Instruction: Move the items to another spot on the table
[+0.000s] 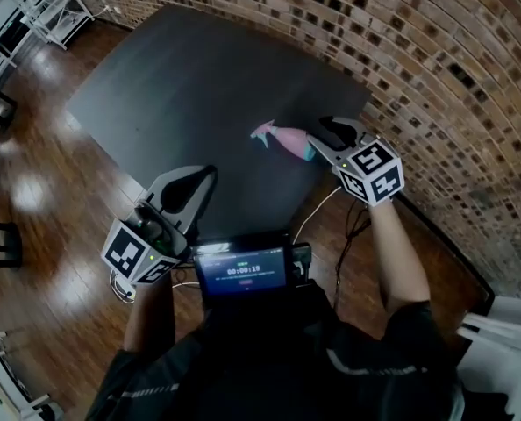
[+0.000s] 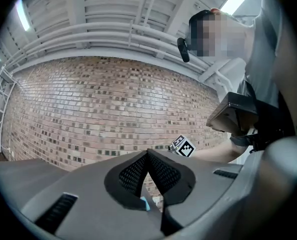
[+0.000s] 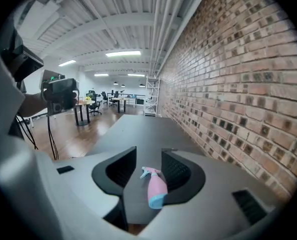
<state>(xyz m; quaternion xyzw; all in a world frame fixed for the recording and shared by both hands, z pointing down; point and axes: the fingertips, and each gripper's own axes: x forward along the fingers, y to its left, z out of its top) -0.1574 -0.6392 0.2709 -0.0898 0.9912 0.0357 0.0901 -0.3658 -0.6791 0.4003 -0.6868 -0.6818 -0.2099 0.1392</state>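
A pink spray bottle (image 1: 282, 139) with a light-blue base lies on its side on the black table (image 1: 199, 77), near the table's right front part. My right gripper (image 1: 322, 134) hovers just right of it, jaws open and empty. In the right gripper view the bottle (image 3: 157, 186) shows on the table (image 3: 138, 129) through the gap of the right gripper (image 3: 148, 156), with neither pad touching it. My left gripper (image 1: 203, 178) is over the table's front edge, left of the bottle. In the left gripper view the left gripper (image 2: 147, 156) has its tips meeting, with nothing held.
A brick wall (image 1: 436, 60) runs along the table's far and right sides. A small screen device (image 1: 241, 270) sits at the person's chest, with cables (image 1: 331, 226) hanging below the table edge. White shelving (image 1: 50, 3) stands at the far left on the wooden floor.
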